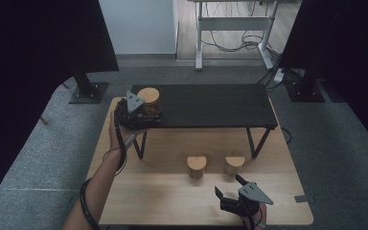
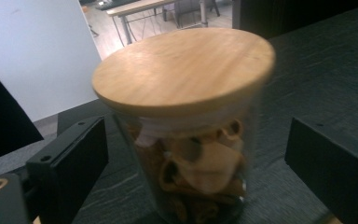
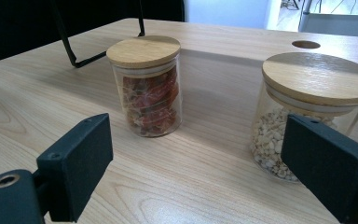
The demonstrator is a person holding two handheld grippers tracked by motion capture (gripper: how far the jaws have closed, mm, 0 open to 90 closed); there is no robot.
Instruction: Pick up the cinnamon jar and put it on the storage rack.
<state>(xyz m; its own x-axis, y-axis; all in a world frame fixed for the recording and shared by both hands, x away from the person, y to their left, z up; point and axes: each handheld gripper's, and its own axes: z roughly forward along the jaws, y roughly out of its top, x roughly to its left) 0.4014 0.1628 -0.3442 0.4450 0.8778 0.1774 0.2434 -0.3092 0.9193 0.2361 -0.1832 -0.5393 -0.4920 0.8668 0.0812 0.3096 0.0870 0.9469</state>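
Left gripper (image 1: pixel 146 114) raised at shelf (image 1: pixel 211 108), fingers (image 2: pixel 70 163) flanking jar (image 2: pixel 191 140)

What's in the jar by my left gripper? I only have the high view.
Observer: Curled tan dried pieces. It's a glass jar with a wooden lid.
Operator: Is the left gripper gripping it?
Observer: No. Its fingers stand open on either side, with gaps showing.
Operator: And the jars ahead of the right gripper?
Observer: The far jar holds red dried pieces, and the near jar holds small pale kernels.
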